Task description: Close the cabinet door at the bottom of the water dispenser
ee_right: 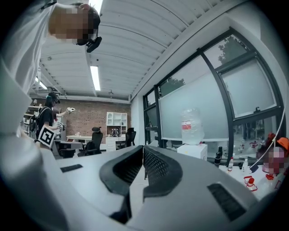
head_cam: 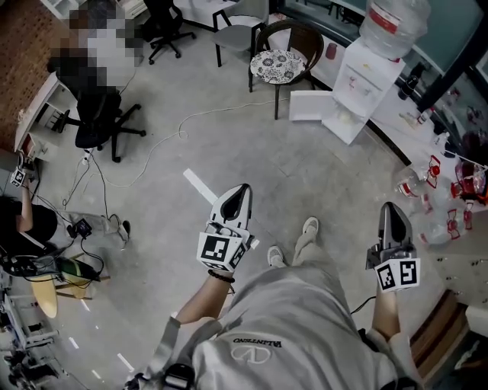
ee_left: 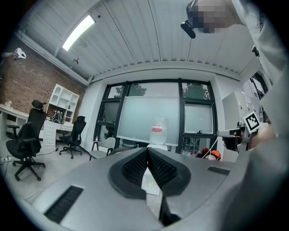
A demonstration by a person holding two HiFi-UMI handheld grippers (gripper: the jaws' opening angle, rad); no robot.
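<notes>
1. I am standing on the concrete floor [head_cam: 229,152] and holding a gripper out level in each hand. Both are pointing toward the floor's far edge.
2. My left gripper [head_cam: 244,190] is pressing its fingers together tip to tip, with nothing between them. In the left gripper view its ribbed pads [ee_left: 135,168] are meeting in one closed line.
3. My right gripper [head_cam: 390,207] is doing the same: its pads [ee_right: 156,164] are touching, and it is gripping nothing.
4. The water dispenser [head_cam: 364,76] is standing at the floor's far right edge, against the window wall and well apart from both grippers. A large clear bottle [head_cam: 393,23] is sitting on top of it.
5. The cabinet door [head_cam: 309,105] at the dispenser's bottom is hanging open — a white panel swung out to the left of the base, over the floor.
6. In the left gripper view the bottle is showing just above my closed fingertips. In the right gripper view the dispenser is sitting to the right of the jaw line.
7. A chair with a patterned cushion [head_cam: 278,65] is standing just left of the open door.
8. A black office chair [head_cam: 103,122] is standing well apart, toward the floor's left edge, and a white cable [head_cam: 171,137] is trailing across the floor between the two chairs.
9. My shoes [head_cam: 309,228] are showing between the two grippers.
</notes>
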